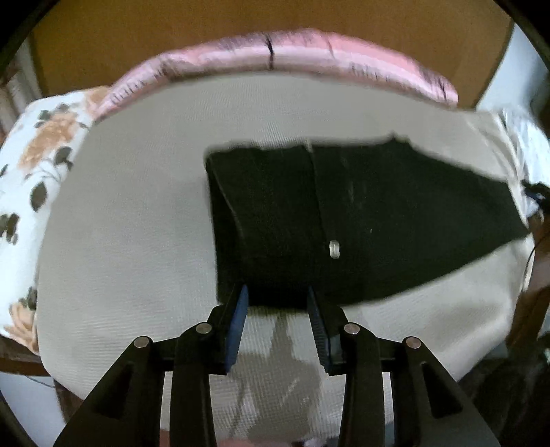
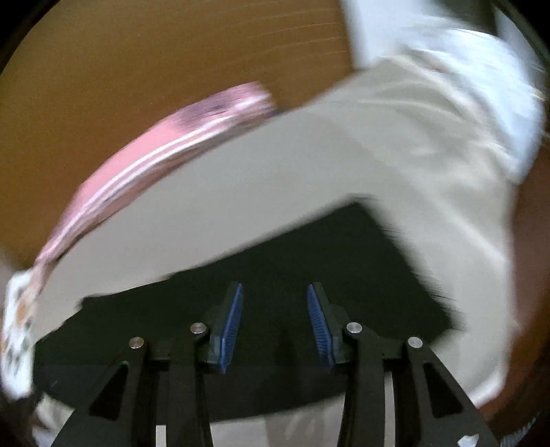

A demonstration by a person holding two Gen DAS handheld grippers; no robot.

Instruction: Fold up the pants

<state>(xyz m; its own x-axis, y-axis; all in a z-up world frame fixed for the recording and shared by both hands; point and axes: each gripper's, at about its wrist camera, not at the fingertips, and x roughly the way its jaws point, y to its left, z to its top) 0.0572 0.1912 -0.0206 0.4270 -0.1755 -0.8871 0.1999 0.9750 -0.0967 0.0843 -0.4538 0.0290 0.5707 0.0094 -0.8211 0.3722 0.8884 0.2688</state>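
Observation:
Black pants (image 1: 343, 220) lie flat on a beige cloth-covered surface (image 1: 137, 223), folded lengthwise, with the wide end at left and the narrower end toward the right. A small pale button or tag (image 1: 334, 249) shows on them. My left gripper (image 1: 277, 292) is open and empty, its tips at the near edge of the pants' wide end. In the right wrist view, which is motion-blurred, my right gripper (image 2: 275, 292) is open and empty, hovering over the black pants (image 2: 309, 254).
A pink striped cushion or blanket (image 1: 275, 51) runs along the far edge against a brown wooden wall (image 1: 137, 31). A floral white sheet (image 1: 41, 154) lies at left. The beige surface's edge drops off at right (image 1: 526, 275).

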